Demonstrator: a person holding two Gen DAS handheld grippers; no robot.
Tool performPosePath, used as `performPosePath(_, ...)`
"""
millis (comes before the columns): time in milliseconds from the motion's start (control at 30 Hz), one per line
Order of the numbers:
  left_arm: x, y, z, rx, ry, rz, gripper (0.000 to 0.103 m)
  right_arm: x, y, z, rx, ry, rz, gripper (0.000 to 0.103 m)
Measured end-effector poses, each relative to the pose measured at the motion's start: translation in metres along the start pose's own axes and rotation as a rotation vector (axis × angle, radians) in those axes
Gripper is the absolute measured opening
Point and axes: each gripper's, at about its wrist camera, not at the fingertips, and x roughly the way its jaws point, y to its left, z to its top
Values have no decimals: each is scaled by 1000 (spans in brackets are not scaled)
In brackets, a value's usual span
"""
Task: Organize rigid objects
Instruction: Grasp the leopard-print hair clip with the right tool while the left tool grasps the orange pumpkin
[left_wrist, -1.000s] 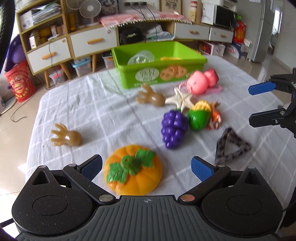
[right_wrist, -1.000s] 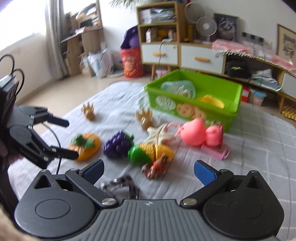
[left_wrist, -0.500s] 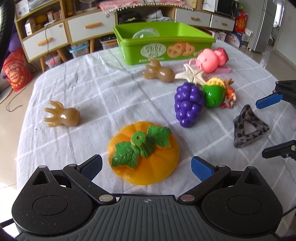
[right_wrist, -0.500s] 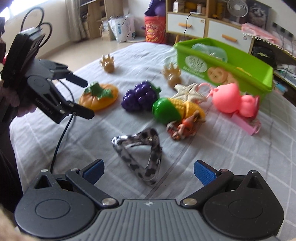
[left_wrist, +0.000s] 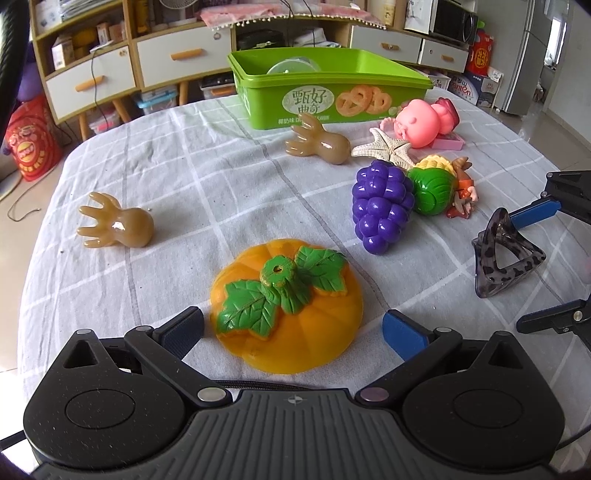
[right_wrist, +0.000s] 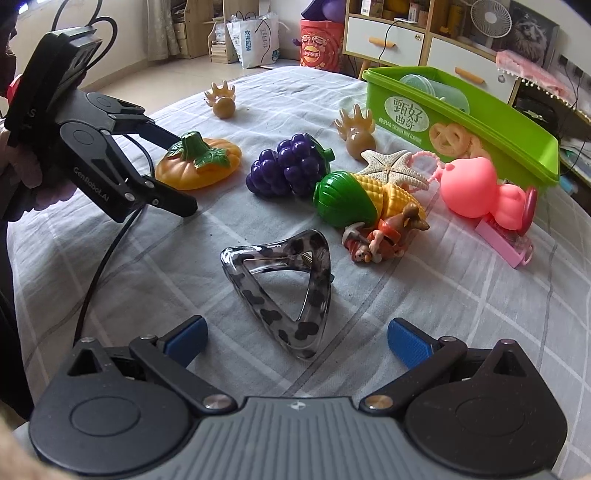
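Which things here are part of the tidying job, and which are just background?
Job: pumpkin, grapes, hair claw, corn, starfish, pink pig, figurine, two hand-shaped toys, green bin.

Background: drawers, fan, red bucket.

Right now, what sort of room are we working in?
Most likely a lived-in home room: wooden drawer cabinets along the wall, a desk fan, a fridge, and a table under a checked cloth strewn with toys.
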Motion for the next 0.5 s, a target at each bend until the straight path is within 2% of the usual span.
performPosePath(500,9,-2,14,-63,11,39,100,6,3,8,23,-1,-17,79)
